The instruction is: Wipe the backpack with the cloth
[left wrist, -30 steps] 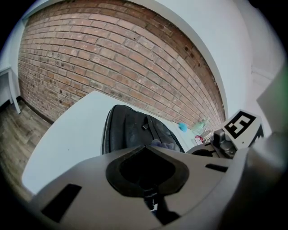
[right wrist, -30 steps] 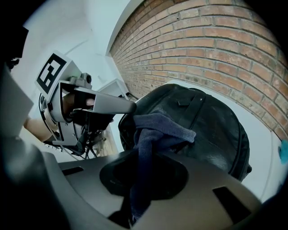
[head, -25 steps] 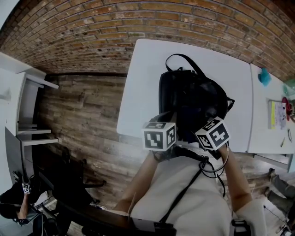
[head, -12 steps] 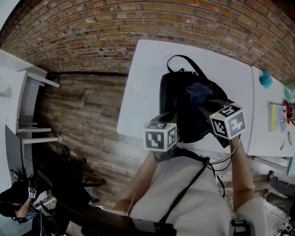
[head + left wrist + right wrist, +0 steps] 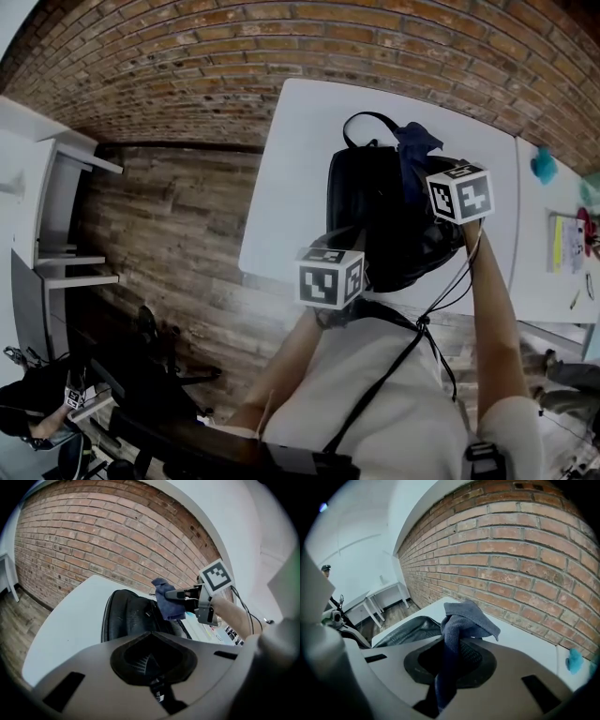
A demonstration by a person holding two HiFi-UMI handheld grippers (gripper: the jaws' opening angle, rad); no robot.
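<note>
Right gripper [image 5: 424,173] pinches blue cloth [image 5: 413,141] over far end of backpack [image 5: 375,220], flat on white table [image 5: 291,169]. Left gripper [image 5: 342,258] closed, empty, near end. Advice: lower cloth flat, stroke nearward, firm contact.

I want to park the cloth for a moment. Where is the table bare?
Bare table lies left of the backpack, in a strip beyond it toward the brick wall, and in another strip on its right up to the next table. That one is crowded with small things. The cloth is over the backpack's top.
</note>
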